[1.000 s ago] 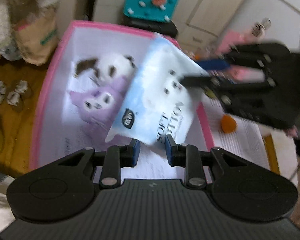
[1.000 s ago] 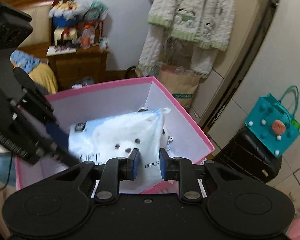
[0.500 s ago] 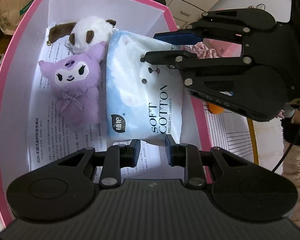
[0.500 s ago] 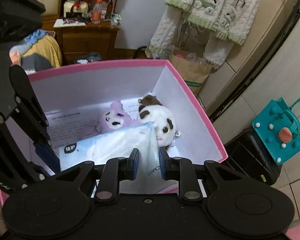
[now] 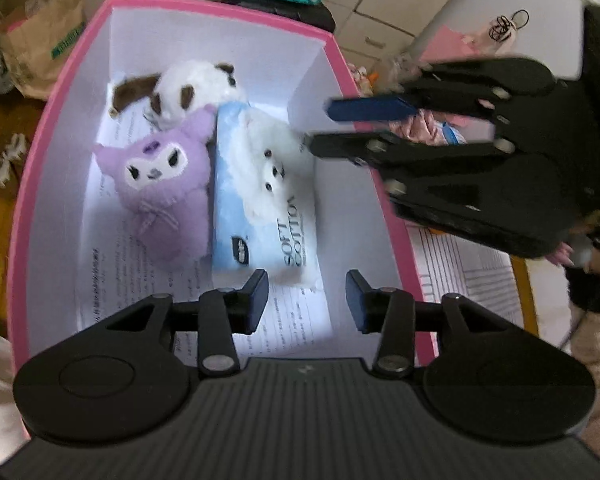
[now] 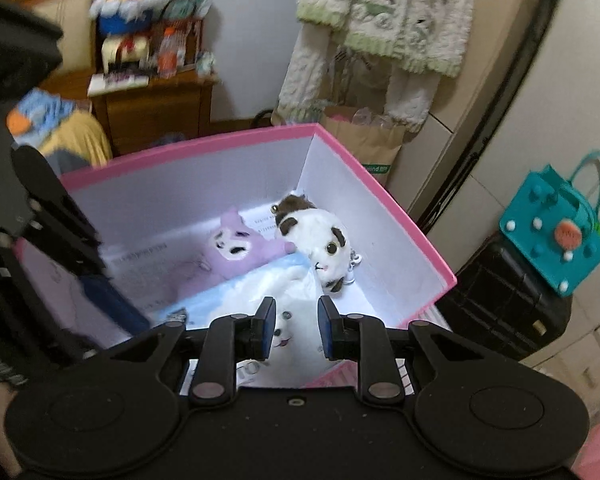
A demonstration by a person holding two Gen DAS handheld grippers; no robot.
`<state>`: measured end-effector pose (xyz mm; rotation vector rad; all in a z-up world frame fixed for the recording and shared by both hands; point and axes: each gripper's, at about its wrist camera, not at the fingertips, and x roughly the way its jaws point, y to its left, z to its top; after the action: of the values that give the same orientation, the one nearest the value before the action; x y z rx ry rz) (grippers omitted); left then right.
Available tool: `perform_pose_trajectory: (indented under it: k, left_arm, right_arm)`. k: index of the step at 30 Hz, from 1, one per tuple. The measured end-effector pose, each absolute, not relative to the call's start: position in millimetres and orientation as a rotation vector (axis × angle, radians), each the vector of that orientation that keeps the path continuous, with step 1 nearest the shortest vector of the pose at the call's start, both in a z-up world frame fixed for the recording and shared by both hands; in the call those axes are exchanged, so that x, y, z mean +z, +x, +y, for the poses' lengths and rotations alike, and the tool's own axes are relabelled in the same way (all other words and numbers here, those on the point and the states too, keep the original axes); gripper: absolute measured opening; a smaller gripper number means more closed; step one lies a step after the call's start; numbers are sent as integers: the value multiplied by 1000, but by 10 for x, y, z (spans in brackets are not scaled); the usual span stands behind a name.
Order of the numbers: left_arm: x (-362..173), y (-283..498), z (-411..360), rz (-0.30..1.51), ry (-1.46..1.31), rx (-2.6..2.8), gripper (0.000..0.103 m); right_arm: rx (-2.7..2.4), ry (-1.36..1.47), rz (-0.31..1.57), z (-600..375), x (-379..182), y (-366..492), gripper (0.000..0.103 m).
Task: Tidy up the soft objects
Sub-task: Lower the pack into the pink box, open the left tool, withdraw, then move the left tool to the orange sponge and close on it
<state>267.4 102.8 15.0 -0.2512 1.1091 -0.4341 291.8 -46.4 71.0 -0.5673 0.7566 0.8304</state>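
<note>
Left wrist view: the left tongs stand spread above the near end of the pink box, their jaws having just been opening, with nothing between them. The pale blue tissue pack lies flat on the box floor, right of the purple plush, with the white-and-brown plush at the far end. Right tongs hover over the right wall of the box, jaws a narrow gap apart and gripping nothing. Right wrist view: the same gap shows at the right tongs, with the pack below and clear of the pads. Judged from this layout, three soft items are already stowed side by side and the pack is released; whether more remain cannot be told, though pink fabric items lie beyond the right wall. Printed paper lines the box floor. A knitted garment hangs on the far wall, a wooden cabinet stands far left, and a teal bag rests on a black case at right.
</note>
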Motion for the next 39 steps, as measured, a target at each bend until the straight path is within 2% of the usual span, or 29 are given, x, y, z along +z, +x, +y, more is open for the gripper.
perform_pose_trajectory:
  k: [9, 20, 34, 39]
  left_arm:
    - [518, 2350, 1087, 983, -188, -362, 39]
    - [1040, 1757, 575, 826, -36, -446, 41]
    - [932, 1590, -368, 711, 61, -545, 41]
    - [744, 1734, -643, 736, 22, -628, 42]
  right_arm:
    - [817, -283, 801, -1148, 1043, 2544, 30]
    - [770, -238, 736, -1842, 1214, 1938, 37]
    - [668, -166, 716, -2645, 957, 1588, 41]
    - [632, -156, 726, -2879, 792, 1577, 44]
